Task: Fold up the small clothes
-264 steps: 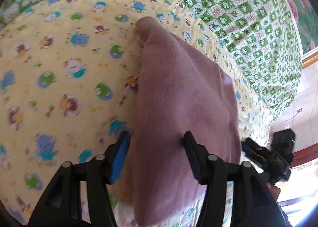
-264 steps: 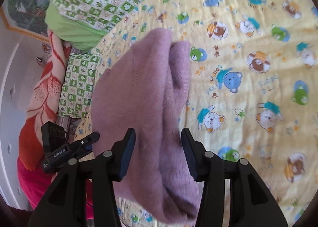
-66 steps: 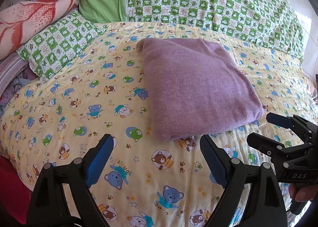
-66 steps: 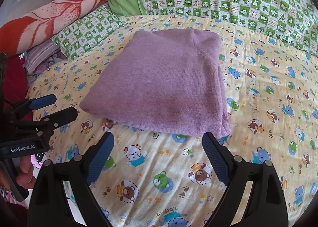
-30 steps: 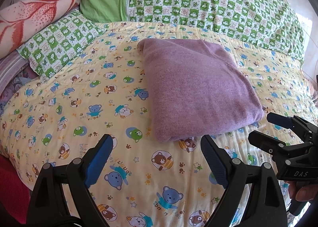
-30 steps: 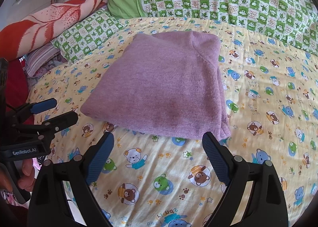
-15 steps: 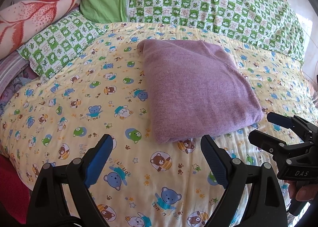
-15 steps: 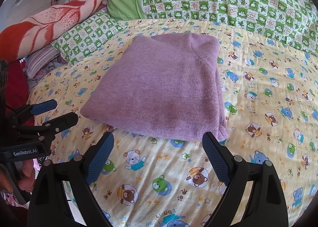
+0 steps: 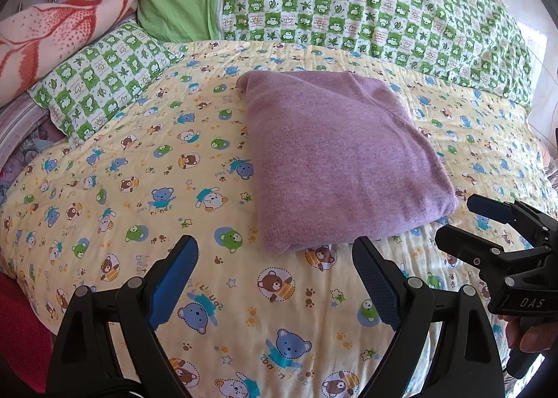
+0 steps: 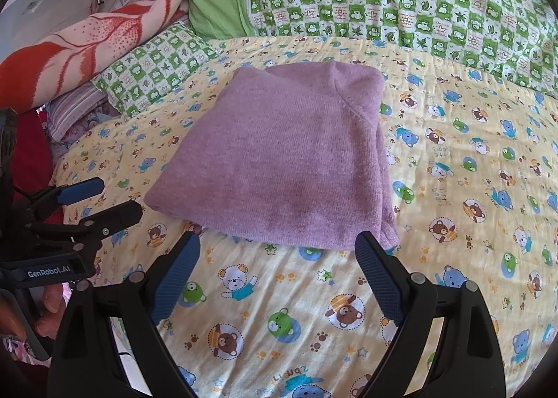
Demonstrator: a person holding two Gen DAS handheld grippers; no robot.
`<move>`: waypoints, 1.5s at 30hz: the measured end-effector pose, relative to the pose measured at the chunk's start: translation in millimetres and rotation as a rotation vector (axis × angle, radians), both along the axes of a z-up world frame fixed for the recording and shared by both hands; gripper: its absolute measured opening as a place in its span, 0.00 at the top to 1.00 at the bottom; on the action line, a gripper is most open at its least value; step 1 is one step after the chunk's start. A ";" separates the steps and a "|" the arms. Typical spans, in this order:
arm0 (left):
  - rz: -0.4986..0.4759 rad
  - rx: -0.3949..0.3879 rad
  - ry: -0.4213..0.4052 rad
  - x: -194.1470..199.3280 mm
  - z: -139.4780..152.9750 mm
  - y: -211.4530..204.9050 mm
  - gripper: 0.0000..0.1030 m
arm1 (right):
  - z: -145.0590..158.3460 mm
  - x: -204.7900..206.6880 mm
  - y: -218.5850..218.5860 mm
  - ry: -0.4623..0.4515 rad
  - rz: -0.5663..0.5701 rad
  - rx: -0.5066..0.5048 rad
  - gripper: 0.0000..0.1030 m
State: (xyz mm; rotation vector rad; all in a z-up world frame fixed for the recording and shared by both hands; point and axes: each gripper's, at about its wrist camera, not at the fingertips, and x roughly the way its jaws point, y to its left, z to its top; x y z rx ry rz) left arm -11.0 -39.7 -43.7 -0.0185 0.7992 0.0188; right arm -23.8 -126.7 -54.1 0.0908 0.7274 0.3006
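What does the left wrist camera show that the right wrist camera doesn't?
Only the left wrist view shows the right gripper from the side, at its right edge. Only the right wrist view shows the left gripper from the side, plus the sweater's shoulder seam. Both show the folded purple sweater lying free on the yellow bear-print sheet, and both grippers open and empty.

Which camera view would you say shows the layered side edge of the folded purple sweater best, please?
The right wrist view: the purple sweater shows its shoulder seam and the stacked layers along its right edge near the corner. The left wrist view shows the same sweater mostly as a smooth top face, with that edge turned away.
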 end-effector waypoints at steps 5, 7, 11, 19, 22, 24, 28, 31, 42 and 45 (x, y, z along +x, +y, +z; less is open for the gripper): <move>-0.001 0.003 0.001 0.3 0.3 -0.8 0.12 | 2.4 -1.2 1.9 -0.006 -0.002 0.005 0.12; -0.003 0.004 0.002 0.6 0.3 -0.5 0.12 | 2.4 -1.0 1.2 -0.005 -0.003 0.006 0.12; -0.003 0.004 0.004 1.0 0.4 0.3 0.12 | 2.6 -0.5 0.7 -0.004 -0.003 0.006 0.12; -0.002 0.003 0.007 1.9 0.3 2.2 0.12 | 4.0 -0.9 2.7 -0.007 -0.006 0.014 0.12; -0.004 0.003 0.005 2.8 1.0 2.7 0.12 | 4.5 0.1 4.0 -0.007 -0.007 0.018 0.12; -0.004 0.001 0.008 4.4 1.1 3.2 0.12 | 4.7 1.5 4.0 -0.009 -0.006 0.018 0.12; -0.001 0.000 0.012 8.1 1.2 3.7 0.12 | 5.2 2.9 2.8 -0.007 -0.009 0.020 0.12; 0.001 -0.002 0.016 10.0 1.7 1.9 0.12 | 5.8 5.3 1.8 -0.005 -0.012 0.022 0.12; -0.008 0.008 0.002 19.4 10.4 -0.2 0.12 | 8.7 14.9 -5.9 -0.009 -0.015 0.028 0.12; 0.007 0.001 0.005 23.0 11.0 3.4 0.12 | 9.4 18.4 -8.7 -0.009 -0.019 0.034 0.12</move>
